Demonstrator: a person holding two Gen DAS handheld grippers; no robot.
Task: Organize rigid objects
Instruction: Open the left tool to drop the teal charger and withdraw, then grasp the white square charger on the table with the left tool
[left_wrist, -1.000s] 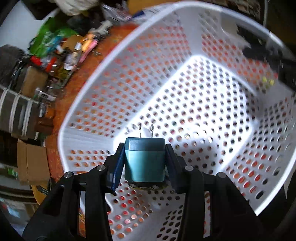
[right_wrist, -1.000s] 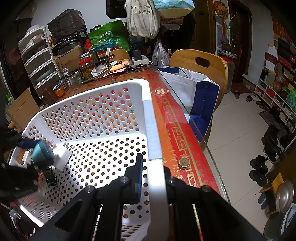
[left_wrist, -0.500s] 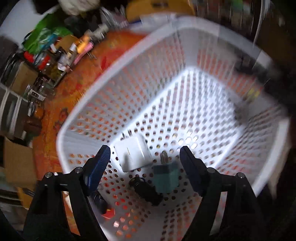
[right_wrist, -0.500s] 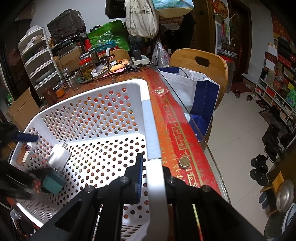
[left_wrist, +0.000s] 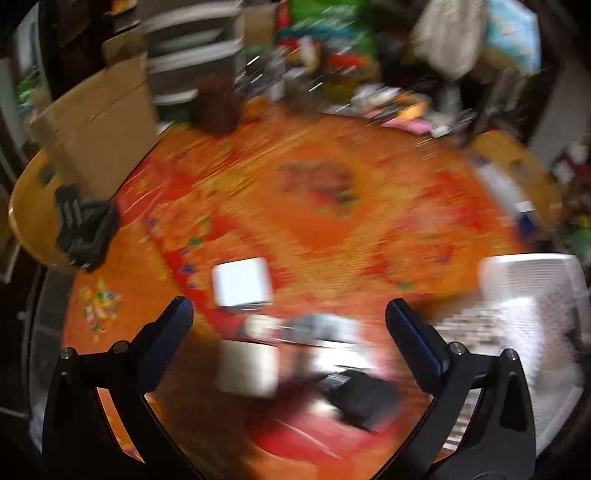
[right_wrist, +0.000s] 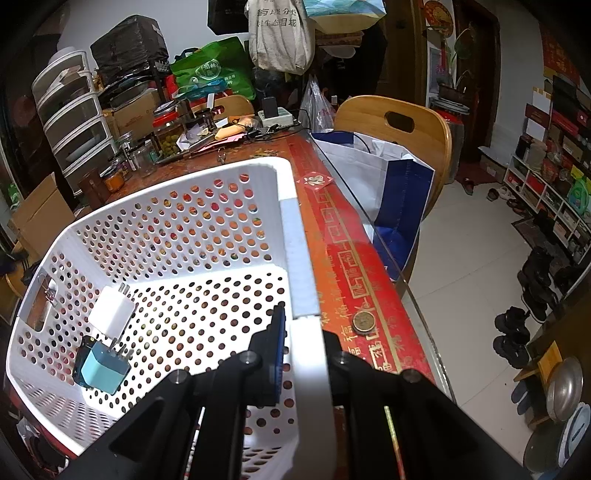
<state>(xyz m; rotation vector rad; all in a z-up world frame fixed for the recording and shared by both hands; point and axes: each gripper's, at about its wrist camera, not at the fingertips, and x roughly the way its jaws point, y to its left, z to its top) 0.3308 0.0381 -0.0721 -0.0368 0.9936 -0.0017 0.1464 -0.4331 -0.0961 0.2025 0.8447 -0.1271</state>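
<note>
The white perforated basket (right_wrist: 295, 236) stands on the red table. My right gripper (right_wrist: 301, 332) is shut on the basket's near rim. Inside the basket lie a white charger (right_wrist: 110, 312), a teal charger (right_wrist: 105, 367) and a black item (right_wrist: 79, 363) under the teal one. The left wrist view is blurred. My left gripper (left_wrist: 290, 314) is open and empty above the table. Below it lie two white blocks (left_wrist: 242, 282) (left_wrist: 247, 367), a grey item (left_wrist: 317, 328) and a black adapter (left_wrist: 364, 400). The basket's corner shows at the right of the left wrist view (left_wrist: 532, 280).
A coin (right_wrist: 364, 321) lies on the table beside the basket. A wooden chair (right_wrist: 399, 122) with a blue and white bag (right_wrist: 391, 184) stands past the table's right edge. Jars, boxes and clutter fill the far end. A black object (left_wrist: 83, 229) lies at the table's left edge.
My left gripper let go of the teal charger into the basket, then swung out left over the table. The right gripper kept its hold on the rim.
</note>
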